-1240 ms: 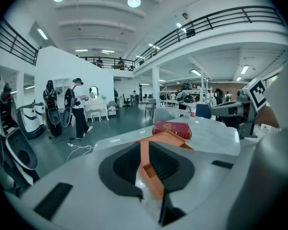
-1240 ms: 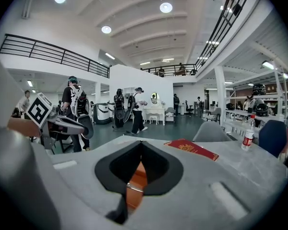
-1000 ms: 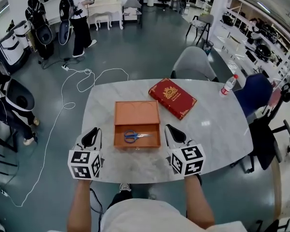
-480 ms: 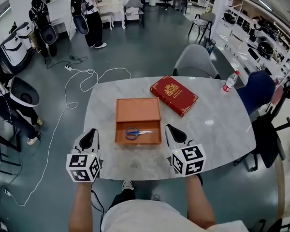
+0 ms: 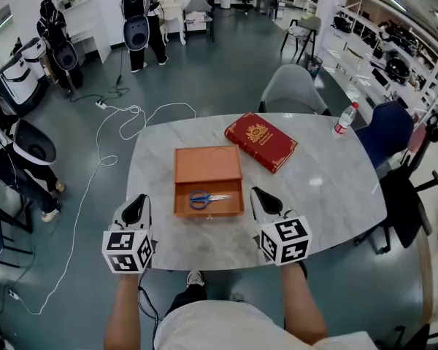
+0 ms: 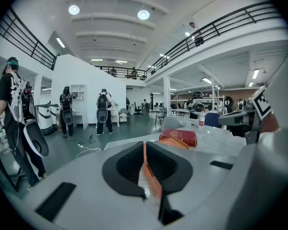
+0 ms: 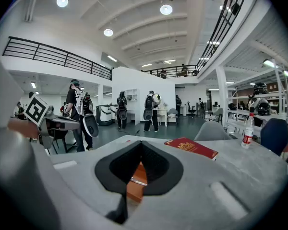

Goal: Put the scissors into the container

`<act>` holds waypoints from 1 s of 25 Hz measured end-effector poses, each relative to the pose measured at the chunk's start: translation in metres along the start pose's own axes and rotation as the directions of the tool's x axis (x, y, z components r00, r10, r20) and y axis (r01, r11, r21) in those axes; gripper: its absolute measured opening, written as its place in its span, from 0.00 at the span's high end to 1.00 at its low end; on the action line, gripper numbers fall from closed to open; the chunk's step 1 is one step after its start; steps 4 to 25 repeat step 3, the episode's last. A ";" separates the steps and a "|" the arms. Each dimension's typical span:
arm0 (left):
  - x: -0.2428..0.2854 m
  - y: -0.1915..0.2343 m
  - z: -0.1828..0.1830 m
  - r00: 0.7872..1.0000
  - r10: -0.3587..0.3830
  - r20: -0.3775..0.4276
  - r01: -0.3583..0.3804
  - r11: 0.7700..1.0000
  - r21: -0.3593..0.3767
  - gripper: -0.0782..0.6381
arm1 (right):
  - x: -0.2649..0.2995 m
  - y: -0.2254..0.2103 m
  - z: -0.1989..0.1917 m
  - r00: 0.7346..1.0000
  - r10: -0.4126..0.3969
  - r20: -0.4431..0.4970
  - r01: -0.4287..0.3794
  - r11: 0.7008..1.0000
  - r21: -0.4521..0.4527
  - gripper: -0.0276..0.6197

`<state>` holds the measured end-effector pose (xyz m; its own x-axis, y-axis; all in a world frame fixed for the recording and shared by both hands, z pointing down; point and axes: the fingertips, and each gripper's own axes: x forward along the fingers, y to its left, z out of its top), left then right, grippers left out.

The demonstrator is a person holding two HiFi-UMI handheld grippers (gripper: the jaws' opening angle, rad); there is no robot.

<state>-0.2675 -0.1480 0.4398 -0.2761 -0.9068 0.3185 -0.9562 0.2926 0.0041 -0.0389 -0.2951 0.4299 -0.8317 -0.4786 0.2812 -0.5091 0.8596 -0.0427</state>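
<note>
At the marble table's (image 5: 328, 188) 7 o'clock edge the left gripper (image 5: 136, 204) is held with its jaws pressed together on nothing, and at its 2 o'clock the orange container (image 5: 208, 214) sits open with the blue-handled scissors (image 5: 206, 198) lying inside (blades toward 3 o'clock). The right gripper (image 5: 261, 199), at the container's 4 o'clock, likewise has its jaws closed and empty; a red book (image 5: 260, 141) lies at the container's 1 o'clock and a water bottle (image 5: 343, 122) stands farther right

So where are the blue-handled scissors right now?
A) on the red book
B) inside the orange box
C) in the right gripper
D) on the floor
B: the scissors lie flat inside the open orange box, which sits apart from the red book.
</note>
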 end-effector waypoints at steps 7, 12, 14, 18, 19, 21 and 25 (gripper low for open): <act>0.001 -0.002 0.000 1.000 -0.007 -0.003 0.007 1.000 0.001 0.86 | 0.000 0.000 0.001 1.000 0.000 0.000 0.000 1.000 -0.002 0.95; 0.001 -0.002 0.000 1.000 -0.007 -0.003 0.007 1.000 0.001 0.86 | 0.000 0.000 0.001 1.000 0.000 0.000 0.000 1.000 -0.002 0.95; 0.001 -0.002 0.000 1.000 -0.007 -0.003 0.007 1.000 0.001 0.86 | 0.000 0.000 0.001 1.000 0.000 0.000 0.000 1.000 -0.002 0.95; 0.001 -0.002 0.000 1.000 -0.007 -0.003 0.007 1.000 0.001 0.86 | 0.000 0.000 0.001 1.000 0.000 0.000 0.000 1.000 -0.002 0.95; 0.001 -0.002 0.000 1.000 -0.007 -0.003 0.007 1.000 0.001 0.86 | 0.000 0.000 0.001 1.000 0.000 0.000 0.000 1.000 -0.002 0.95; 0.001 -0.002 0.000 1.000 -0.007 -0.003 0.007 1.000 0.001 0.86 | 0.000 0.000 0.001 1.000 0.000 0.000 0.000 1.000 -0.002 0.95; 0.001 -0.002 0.000 1.000 -0.007 -0.003 0.007 1.000 0.001 0.86 | 0.000 0.000 0.001 1.000 0.000 0.000 0.000 1.000 -0.002 0.95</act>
